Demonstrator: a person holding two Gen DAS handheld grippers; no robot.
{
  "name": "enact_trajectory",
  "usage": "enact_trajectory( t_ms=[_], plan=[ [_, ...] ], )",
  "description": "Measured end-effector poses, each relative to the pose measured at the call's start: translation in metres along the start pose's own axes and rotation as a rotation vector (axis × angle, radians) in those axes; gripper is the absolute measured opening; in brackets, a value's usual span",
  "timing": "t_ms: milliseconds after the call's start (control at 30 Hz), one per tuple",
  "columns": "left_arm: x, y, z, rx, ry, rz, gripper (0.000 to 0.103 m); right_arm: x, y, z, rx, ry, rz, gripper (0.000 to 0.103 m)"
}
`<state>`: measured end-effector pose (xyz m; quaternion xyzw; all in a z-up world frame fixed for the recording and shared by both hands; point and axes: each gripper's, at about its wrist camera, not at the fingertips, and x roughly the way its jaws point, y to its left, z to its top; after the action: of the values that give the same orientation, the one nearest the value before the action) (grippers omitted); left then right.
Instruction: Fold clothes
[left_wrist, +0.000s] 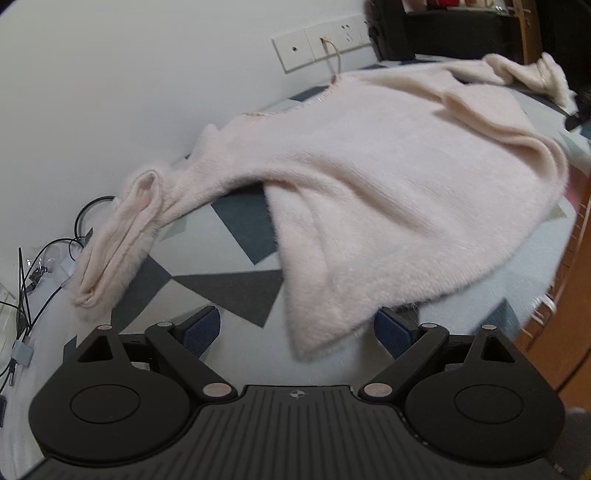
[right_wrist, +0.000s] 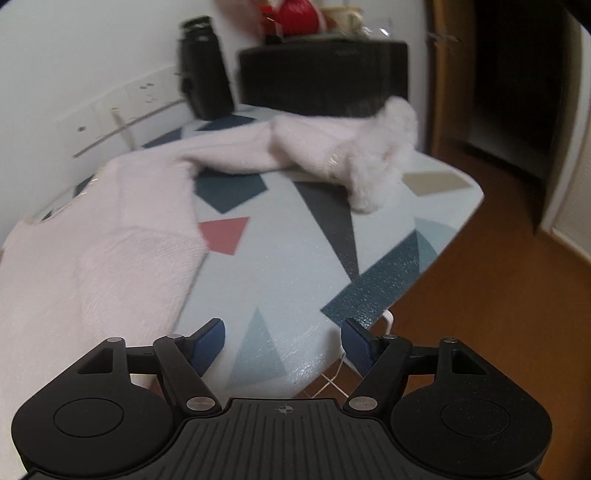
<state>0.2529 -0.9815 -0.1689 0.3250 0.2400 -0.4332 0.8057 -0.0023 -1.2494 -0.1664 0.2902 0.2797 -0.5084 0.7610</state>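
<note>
Cables (left_wrist: 40, 258): seen far left of the left gripper (left_wrist: 297, 334), on the white surface by the wall.
Sleeve (left_wrist: 118, 236): laid ahead-left of the left gripper.
Sweater (left_wrist: 388, 192): spread on the patterned table (left_wrist: 229, 291); its hem corner is seen between the left pads (left_wrist: 201, 330), which are held wide apart and not pressed on it.
Right gripper (right_wrist: 282, 345): jaws held apart over bare table (right_wrist: 288, 258), nothing between them.
Other sleeve (right_wrist: 373, 158): bunched ahead-right.

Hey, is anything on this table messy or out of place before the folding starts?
Yes. The sweater lies crooked, its hem corner lifted. One sleeve trails toward loose cables; the other sleeve is bunched near the table edge.
</note>
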Motion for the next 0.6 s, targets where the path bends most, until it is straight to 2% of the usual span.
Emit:
enact_trajectory(
  t_ms=[167,333,400,467,533,600],
  plan=[
    [-0.008,0.000,0.012,-0.037,-0.097,-0.037,0.092,-0.012,0.050,-0.005,-0.205,-0.057,0.119,0.078],
    [0.001,-0.007,0.020,-0.014,-0.093,-0.015,0.092,0.000,0.095,-0.003,-0.350,-0.040,0.180,0.079],
    [0.004,-0.004,0.021,-0.039,-0.090,-0.012,0.092,0.006,0.104,-0.003,-0.384,-0.028,0.156,0.077],
    [0.010,-0.002,0.021,-0.052,-0.071,0.024,0.092,0.008,0.103,-0.001,-0.392,-0.040,0.097,0.074],
    [0.015,0.001,0.019,-0.057,-0.046,0.082,0.092,0.010,0.093,0.004,-0.345,-0.042,0.044,0.068],
    [0.017,0.003,0.016,-0.058,-0.032,0.093,0.092,0.013,0.076,0.007,-0.296,-0.034,0.025,0.066]
  ],
)
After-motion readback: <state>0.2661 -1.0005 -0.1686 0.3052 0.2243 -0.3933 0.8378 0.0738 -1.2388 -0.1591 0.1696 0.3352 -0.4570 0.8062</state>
